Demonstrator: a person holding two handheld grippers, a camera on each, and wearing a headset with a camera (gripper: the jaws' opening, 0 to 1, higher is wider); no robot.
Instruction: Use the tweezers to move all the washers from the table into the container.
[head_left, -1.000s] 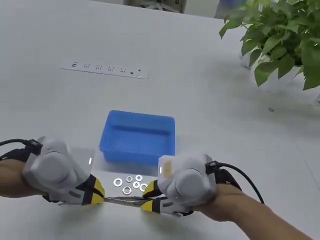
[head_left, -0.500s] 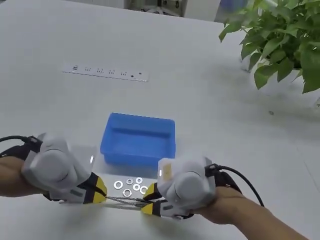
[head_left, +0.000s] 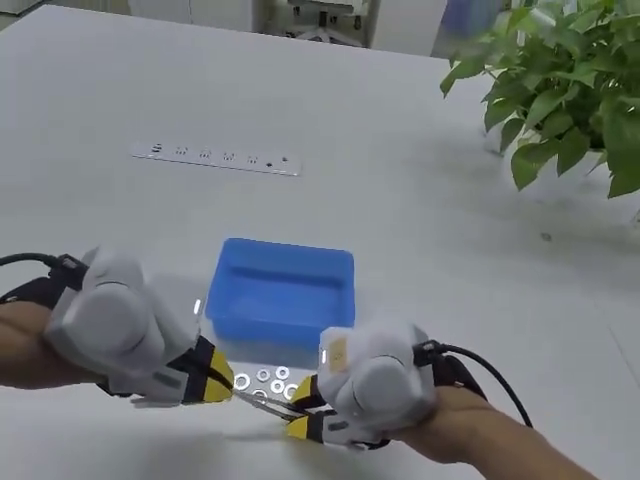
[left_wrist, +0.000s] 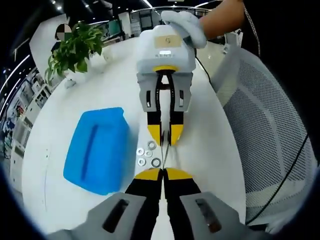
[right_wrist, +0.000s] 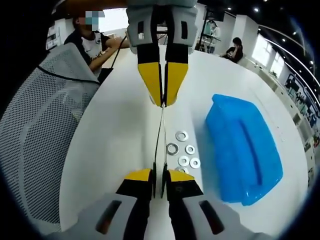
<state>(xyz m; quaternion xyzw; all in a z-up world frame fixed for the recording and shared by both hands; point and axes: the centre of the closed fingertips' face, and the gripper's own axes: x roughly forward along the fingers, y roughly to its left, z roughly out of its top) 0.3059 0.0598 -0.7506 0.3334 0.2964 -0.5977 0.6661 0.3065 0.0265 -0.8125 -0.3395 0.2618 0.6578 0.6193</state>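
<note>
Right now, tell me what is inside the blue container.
Nothing shows inside the container: the head view sees bare blue floor. Its near wall covers a strip of floor just behind it, so that part cannot be checked. The washers lie outside on the table.

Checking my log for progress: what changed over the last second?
The left tool and right tool, both clamped on the thin metal tweezers, swung them from level to slanted, closer to the small silver washers. The washers and blue plastic container stayed put.
</note>
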